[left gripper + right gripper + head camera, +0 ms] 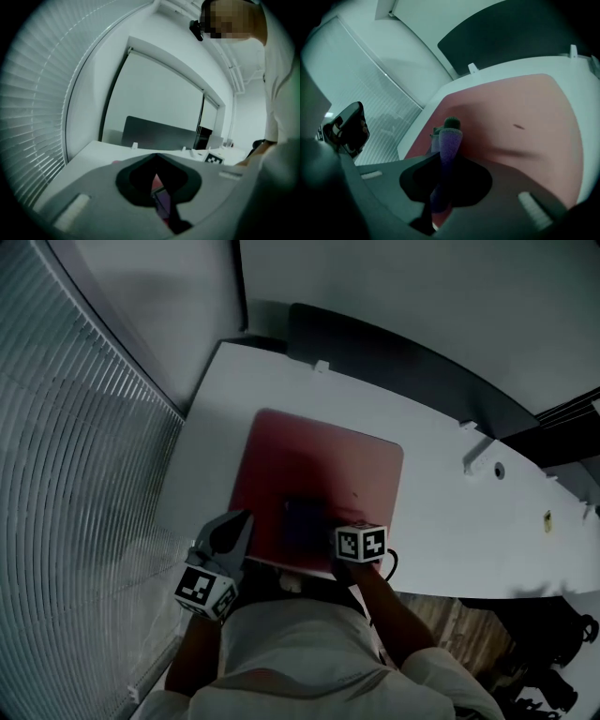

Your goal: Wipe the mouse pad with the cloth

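A red mouse pad (323, 470) lies on the white desk (450, 521), and it fills the right gripper view (515, 112). My right gripper (325, 536) is over the pad's near edge, shut on a folded purple cloth (449, 143) that stands up between its jaws. In the head view the cloth (302, 521) is a dark patch on the pad. My left gripper (240, 527) hovers at the pad's near left corner, jaws together and holding nothing. Only a sliver of the pad (155, 180) shows past the left gripper (157, 188).
Window blinds (75, 484) run along the desk's left side. A dark partition panel (394, 362) stands behind the desk's far edge, with small white clips (322, 366) along it. The person's body (300, 652) is at the near edge. Wooden floor (469, 624) shows at the lower right.
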`<action>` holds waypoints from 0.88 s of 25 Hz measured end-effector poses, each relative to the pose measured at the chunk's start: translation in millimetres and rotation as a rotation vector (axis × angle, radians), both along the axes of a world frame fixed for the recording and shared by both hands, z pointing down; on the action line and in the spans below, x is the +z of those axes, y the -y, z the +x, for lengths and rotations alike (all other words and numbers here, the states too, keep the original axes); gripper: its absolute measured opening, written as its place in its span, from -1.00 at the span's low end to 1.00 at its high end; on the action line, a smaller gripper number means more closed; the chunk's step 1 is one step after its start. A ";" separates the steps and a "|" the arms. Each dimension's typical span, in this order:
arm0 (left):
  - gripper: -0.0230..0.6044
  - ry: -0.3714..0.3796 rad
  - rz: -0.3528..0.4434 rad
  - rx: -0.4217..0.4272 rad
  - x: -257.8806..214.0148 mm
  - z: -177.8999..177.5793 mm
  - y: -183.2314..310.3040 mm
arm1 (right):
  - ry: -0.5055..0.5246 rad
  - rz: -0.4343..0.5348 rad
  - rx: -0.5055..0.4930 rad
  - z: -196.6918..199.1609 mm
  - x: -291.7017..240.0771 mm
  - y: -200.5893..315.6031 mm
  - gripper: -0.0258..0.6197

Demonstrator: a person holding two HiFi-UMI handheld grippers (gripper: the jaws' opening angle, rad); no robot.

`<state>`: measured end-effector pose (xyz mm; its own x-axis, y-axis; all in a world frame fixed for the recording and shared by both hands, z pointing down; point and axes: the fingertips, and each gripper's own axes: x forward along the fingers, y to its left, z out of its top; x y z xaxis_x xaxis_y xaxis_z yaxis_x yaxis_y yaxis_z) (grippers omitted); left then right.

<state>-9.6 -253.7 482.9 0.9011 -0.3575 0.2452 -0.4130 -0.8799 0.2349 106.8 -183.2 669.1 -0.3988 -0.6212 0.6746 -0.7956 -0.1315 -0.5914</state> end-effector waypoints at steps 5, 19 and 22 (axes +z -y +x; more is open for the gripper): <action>-0.92 0.005 0.016 0.013 -8.6 31.3 -46.1 | -0.025 -0.003 0.094 69.5 2.3 -58.8 -0.77; -0.92 -0.017 0.048 -0.031 -22.0 79.8 -136.6 | -0.069 -0.010 0.282 190.4 2.2 -184.8 -0.77; -0.92 -0.011 0.055 -0.037 -25.1 77.2 -143.1 | -0.054 0.026 0.308 194.2 -13.8 -195.1 -0.77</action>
<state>67.6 -110.7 457.8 0.8895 -0.4035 0.2145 -0.4433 -0.8758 0.1909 301.0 11.9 655.2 -0.1527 -0.7244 0.6722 -0.7511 -0.3570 -0.5553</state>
